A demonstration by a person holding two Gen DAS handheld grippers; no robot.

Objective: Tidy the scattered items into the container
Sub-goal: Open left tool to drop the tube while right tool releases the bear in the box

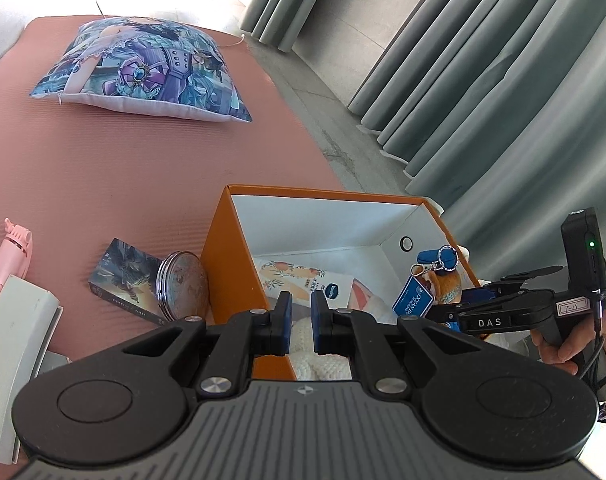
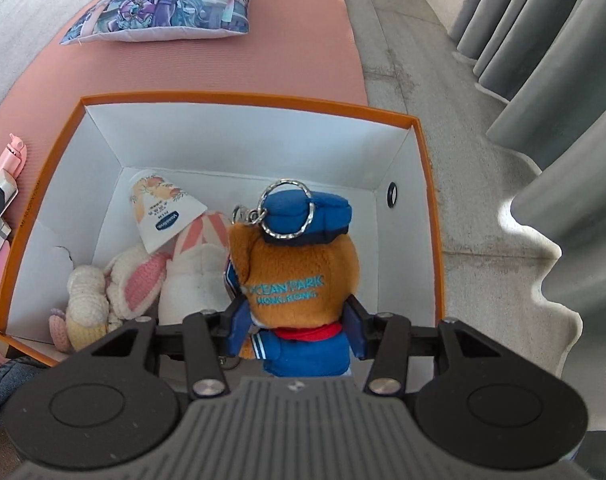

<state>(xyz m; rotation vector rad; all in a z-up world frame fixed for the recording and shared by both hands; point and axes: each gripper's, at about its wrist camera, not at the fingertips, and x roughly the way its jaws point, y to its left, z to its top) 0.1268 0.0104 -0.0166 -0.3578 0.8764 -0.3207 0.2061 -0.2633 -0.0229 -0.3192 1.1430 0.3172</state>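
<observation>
Beside box, left view only: tin, card pack.

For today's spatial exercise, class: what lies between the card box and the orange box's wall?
A round tin, standing on edge against the orange box, beside the card box; the left wrist view shows it.

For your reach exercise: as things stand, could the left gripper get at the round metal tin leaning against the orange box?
Probably yes. The left gripper holds nothing, and the round metal tin leans outside the orange cardboard box on open pink mat, nothing over it.
</observation>
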